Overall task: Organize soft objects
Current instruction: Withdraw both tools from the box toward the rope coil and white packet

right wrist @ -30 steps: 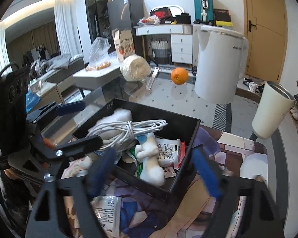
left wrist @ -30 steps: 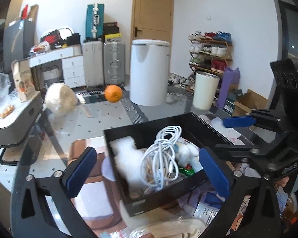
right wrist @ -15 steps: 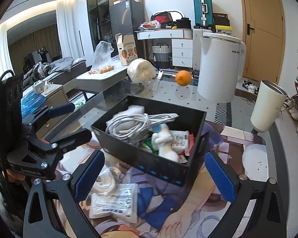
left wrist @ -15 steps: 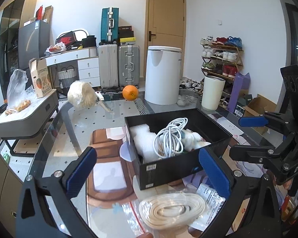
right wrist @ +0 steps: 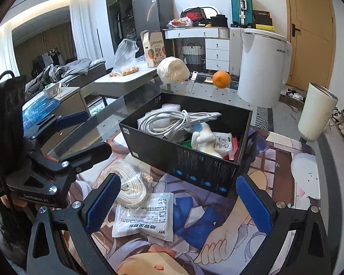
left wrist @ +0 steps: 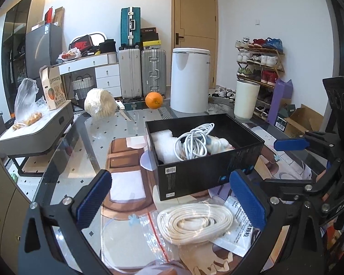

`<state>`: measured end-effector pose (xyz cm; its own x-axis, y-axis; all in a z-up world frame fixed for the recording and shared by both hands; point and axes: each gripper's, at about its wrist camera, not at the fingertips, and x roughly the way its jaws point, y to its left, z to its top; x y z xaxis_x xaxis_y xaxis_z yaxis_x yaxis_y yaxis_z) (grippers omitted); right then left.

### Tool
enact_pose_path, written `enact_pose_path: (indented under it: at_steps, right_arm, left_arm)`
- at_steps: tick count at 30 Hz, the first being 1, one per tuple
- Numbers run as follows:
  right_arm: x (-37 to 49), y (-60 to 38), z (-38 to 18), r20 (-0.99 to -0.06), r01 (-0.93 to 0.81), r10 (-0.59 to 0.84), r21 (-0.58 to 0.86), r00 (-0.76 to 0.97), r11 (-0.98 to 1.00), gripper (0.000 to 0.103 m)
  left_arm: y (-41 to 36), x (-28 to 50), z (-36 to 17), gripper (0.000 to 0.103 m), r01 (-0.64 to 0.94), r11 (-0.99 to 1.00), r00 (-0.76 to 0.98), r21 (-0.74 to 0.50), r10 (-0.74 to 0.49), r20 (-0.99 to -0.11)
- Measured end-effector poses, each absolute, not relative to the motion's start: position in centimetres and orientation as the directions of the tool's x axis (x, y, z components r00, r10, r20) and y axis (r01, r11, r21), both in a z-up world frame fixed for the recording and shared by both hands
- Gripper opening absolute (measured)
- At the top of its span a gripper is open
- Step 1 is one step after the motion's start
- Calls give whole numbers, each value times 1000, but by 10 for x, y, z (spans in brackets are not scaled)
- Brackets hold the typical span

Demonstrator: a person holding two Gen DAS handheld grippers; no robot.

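Observation:
A black box stands on the glass table and holds a white cable bundle, white foam, a white plush toy and sachets. A bagged coil of white cord and a white sachet lie in front of the box. My left gripper is open and empty above the coil. My right gripper is open and empty above the sachet, near the box's front wall.
An orange, a knife and a cream yarn ball lie at the table's far side. A white cup stands to the right. A grey side table with a bag is to the left. A printed mat covers the table's near part.
Both grippers have pulled back and up from the box. The coil and the sachet in front of the box have come into full view. Both stay open.

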<state>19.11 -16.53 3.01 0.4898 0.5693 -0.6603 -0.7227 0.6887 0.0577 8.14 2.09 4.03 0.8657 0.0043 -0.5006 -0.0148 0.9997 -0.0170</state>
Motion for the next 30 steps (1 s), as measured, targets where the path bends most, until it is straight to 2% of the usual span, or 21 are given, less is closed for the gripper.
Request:
enact_pose_path:
  at_steps: [14, 21, 30]
  right_arm:
    - [187, -154, 6, -730, -761, 548, 58, 409, 646, 102]
    - [180, -137, -16, -785, -799, 519, 52, 338, 599, 102]
    - [176, -123, -24, -811, -816, 505, 61, 296, 575, 102]
  left_arm:
    - [34, 57, 23, 103, -42, 998, 853, -46, 12, -521]
    - [34, 52, 19, 103, -31, 999, 850, -25, 13, -526]
    - [38, 49, 13, 103, -33, 999, 834, -11, 21, -551]
